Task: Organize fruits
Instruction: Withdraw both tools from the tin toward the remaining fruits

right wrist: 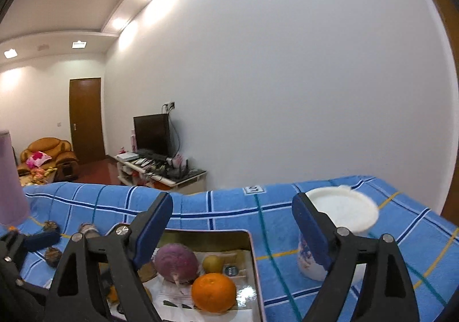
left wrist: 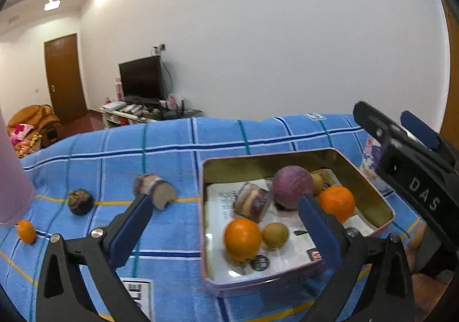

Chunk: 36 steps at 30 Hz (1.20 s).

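Note:
An open pink-rimmed tin point(left wrist: 287, 153) sits on the blue checked cloth. It holds two oranges point(left wrist: 243, 238) point(left wrist: 337, 203), a purple round fruit point(left wrist: 292, 185), a small yellow-brown fruit point(left wrist: 275, 234) and a cut layered piece point(left wrist: 252, 206). My left gripper point(left wrist: 223, 201) hangs open over the tin's near left part, nothing between its pads. On the cloth to its left lie a cut brown piece point(left wrist: 156, 191), a dark wrinkled fruit point(left wrist: 80, 201) and a small orange point(left wrist: 26, 231). My right gripper point(right wrist: 232, 207) is open and empty above the tin point(right wrist: 206, 231), over the purple fruit point(right wrist: 176, 263) and an orange point(right wrist: 213, 292).
A floral cup with a white lid point(right wrist: 341, 213) stands right of the tin. A pink cylinder point(left wrist: 11, 178) stands at the cloth's left end. The cloth drops off at its far edge point(left wrist: 200, 121). Beyond it are a TV stand and a white wall.

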Each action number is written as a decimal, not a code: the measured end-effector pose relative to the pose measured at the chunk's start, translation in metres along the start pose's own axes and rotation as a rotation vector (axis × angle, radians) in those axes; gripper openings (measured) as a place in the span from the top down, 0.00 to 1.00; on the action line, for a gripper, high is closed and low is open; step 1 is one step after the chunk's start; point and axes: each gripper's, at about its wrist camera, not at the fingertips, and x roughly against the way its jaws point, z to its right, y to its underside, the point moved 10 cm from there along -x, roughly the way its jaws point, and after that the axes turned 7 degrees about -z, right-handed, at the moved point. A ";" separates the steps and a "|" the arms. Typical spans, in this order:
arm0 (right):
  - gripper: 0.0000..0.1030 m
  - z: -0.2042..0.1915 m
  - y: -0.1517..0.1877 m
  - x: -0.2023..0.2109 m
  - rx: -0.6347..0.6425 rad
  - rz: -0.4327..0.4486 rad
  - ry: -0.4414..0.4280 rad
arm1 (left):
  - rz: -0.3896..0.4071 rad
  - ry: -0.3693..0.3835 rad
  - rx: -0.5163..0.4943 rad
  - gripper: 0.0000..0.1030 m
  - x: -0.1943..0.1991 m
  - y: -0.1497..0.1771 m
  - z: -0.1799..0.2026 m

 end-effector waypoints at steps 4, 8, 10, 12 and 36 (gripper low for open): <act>0.16 -0.011 0.006 0.001 0.035 -0.024 -0.008 | 0.013 -0.036 0.002 0.00 0.006 0.004 -0.012; 0.16 -0.016 0.004 0.012 0.053 0.004 -0.004 | 0.017 -0.070 -0.001 0.00 0.011 0.006 -0.026; 0.16 -0.016 0.003 0.019 0.055 0.020 0.005 | 0.022 -0.083 -0.006 0.00 0.013 0.008 -0.032; 0.16 -0.016 0.005 0.024 0.053 0.016 0.006 | 0.027 -0.102 -0.014 0.00 0.015 0.009 -0.038; 0.16 -0.035 0.027 0.067 0.054 -0.033 0.018 | 0.026 -0.201 -0.041 0.00 0.043 0.029 -0.115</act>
